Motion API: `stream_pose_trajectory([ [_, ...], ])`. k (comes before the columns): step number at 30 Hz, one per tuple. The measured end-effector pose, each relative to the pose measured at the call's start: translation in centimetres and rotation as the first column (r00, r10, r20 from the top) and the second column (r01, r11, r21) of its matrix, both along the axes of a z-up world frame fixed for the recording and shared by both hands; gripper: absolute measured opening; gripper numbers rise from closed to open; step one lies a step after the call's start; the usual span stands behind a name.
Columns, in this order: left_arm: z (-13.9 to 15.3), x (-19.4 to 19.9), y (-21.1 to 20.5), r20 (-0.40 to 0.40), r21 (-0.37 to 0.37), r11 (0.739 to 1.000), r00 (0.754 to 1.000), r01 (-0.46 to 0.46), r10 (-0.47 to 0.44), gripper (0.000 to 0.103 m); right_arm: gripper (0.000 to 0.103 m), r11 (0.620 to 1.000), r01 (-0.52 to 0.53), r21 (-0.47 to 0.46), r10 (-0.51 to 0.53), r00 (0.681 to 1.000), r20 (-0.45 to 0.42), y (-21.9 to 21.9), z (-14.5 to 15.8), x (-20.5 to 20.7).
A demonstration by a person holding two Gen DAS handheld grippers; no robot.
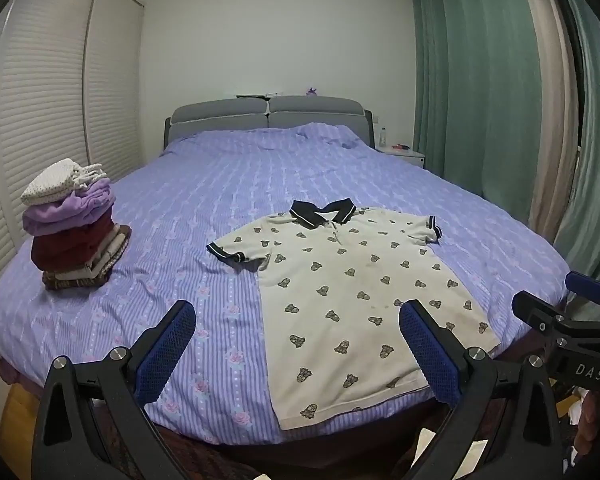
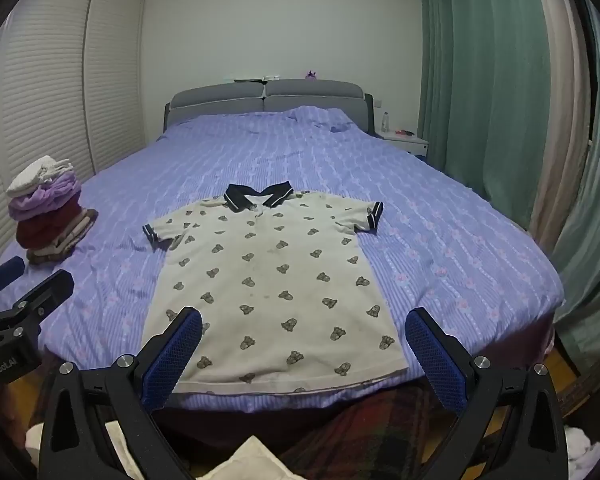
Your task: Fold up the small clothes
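A: Left wrist view, where am I looking from?

B: From the foot of the bed (image 1: 140, 208), angled down toward the headboard (image 1: 266, 118); shirt (image 1: 352, 292) sits right of centre.

A: Right wrist view?

B: Same end, further right; shirt (image 2: 276, 276) centred, near. Both share bed, headboard, clothes stack (image 1: 74, 224) and curtains (image 1: 476, 80).

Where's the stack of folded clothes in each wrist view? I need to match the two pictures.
Left wrist: stack of folded clothes sits at the left, on the bed's left side, well left of the polo shirt.
Right wrist: same stack at the far left edge, higher and farther left than the shirt.
Shared landmark: the grey headboard, top centre in both.
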State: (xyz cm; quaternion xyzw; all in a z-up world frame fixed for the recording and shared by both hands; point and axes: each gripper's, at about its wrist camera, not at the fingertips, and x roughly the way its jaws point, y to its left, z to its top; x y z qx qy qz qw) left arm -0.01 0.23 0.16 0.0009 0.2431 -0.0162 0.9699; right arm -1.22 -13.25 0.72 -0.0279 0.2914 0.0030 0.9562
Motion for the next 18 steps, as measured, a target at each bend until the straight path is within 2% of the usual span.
stream_pose_trajectory([
  [18, 0.16, -0.31, -0.03, 0.012, 0.005, 1.0, 1.0, 0.011, -0.011, 0.103, 0.103, 1.0, -0.005, 0.004, 0.005, 1.0, 0.002, -0.15, 0.24, -0.14],
])
